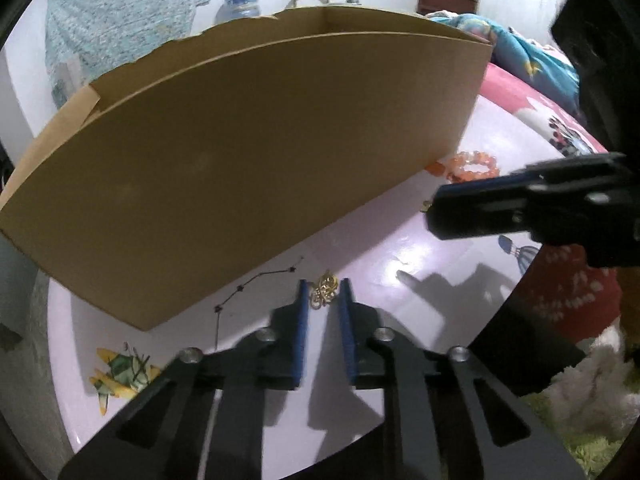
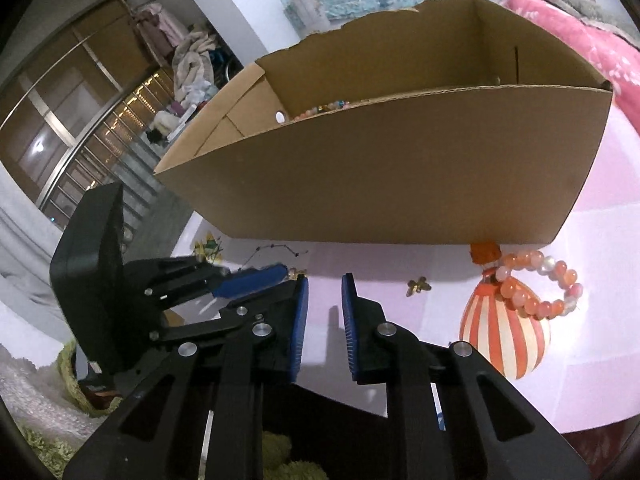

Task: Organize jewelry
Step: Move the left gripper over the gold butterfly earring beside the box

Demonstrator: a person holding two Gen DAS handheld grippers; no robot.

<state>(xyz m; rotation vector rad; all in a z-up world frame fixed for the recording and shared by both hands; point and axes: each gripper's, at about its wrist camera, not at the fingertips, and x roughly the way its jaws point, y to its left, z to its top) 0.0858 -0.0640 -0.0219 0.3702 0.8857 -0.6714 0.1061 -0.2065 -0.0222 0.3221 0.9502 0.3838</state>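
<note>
Left tongs: my left gripper (image 1: 325,294) has blue ribbed pads narrowed around a small gold trinket (image 1: 325,289) on the table (image 1: 400,248); whether the pads press it I cannot tell.
Right tongs: my right gripper (image 2: 325,294) stands slightly open over bare table, holding nothing.
Box: corrugated cardboard box (image 2: 380,168), its far rim torn and ragged.
Jewelry: a glossy orange bead bracelet (image 2: 540,284) lies just beside the box's corner; a gold butterfly charm (image 2: 418,286) sits near it; a thin black chain (image 1: 256,284) trails by the box.
Right view only: beads inside the box (image 2: 324,109).
Left view only: the trinket between my pads.
</note>
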